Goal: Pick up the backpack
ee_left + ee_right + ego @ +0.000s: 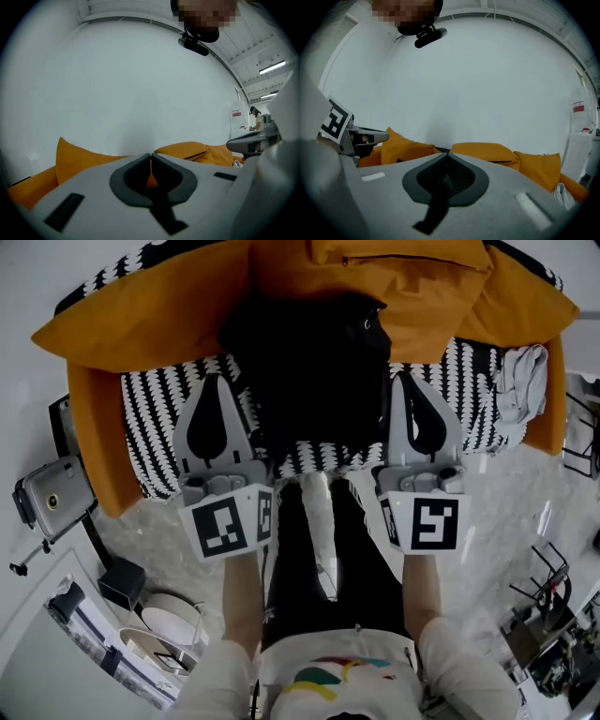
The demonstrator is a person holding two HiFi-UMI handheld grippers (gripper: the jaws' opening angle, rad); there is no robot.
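The black backpack (309, 362) stands on the seat of an orange sofa (141, 320), leaning against the orange back cushions (412, 277). My left gripper (214, 381) hovers over the seat just left of the backpack, its jaws shut with nothing between them. My right gripper (405, 379) is just right of the backpack, also shut and empty. In the left gripper view the closed left gripper (150, 155) points over the orange cushions (84, 157) at a white wall. The right gripper view shows the closed right gripper (448, 153) above the cushions (483, 151).
A black-and-white patterned cover (164, 399) lies over the seat. A grey cloth (523, 381) sits at the sofa's right end. A camera device (52, 488), a black box (122, 582) and plates (169, 620) are at the left; metal stands (548, 568) at the right.
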